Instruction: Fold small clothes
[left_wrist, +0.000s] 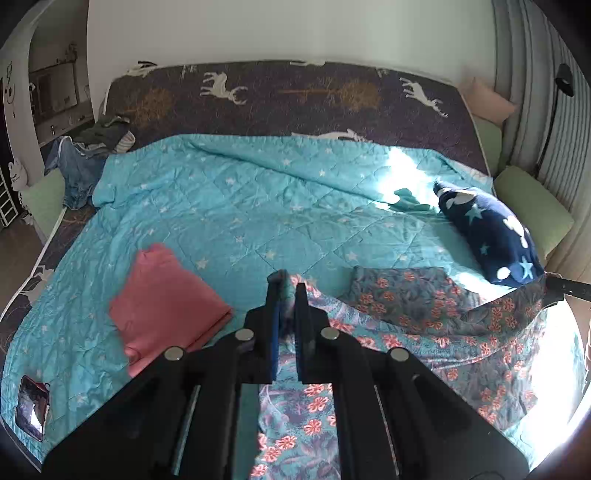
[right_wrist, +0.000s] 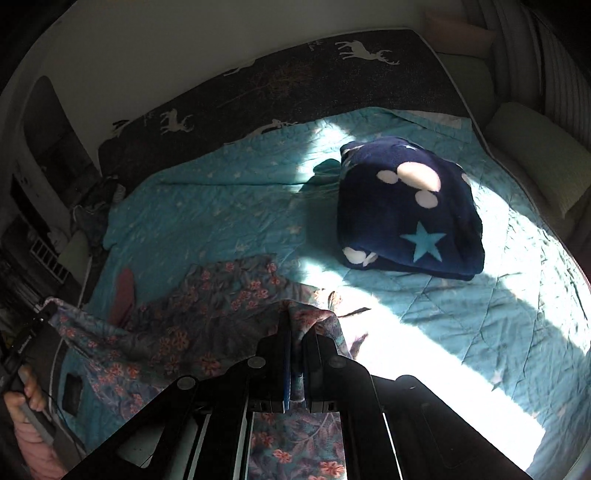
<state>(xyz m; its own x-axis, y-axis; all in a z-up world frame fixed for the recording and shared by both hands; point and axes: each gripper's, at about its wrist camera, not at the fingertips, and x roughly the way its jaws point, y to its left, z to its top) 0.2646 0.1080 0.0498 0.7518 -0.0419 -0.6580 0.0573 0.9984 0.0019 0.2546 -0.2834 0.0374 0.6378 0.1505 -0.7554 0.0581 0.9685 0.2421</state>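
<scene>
Floral garment (left_wrist: 424, 317) | pinched between left gripper (left_wrist: 291, 291) jaws | right gripper (right_wrist: 297, 325) clamps another edge

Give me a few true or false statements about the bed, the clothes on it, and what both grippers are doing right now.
1. Both grippers, left gripper and right gripper, are shut on the floral garment. True.
2. The pink garment lies unfolded. False: it is folded.
3. The navy blanket has a star on it. True.
4. The phone sits on the navy blanket. False: it lies on the teal quilt.
</scene>
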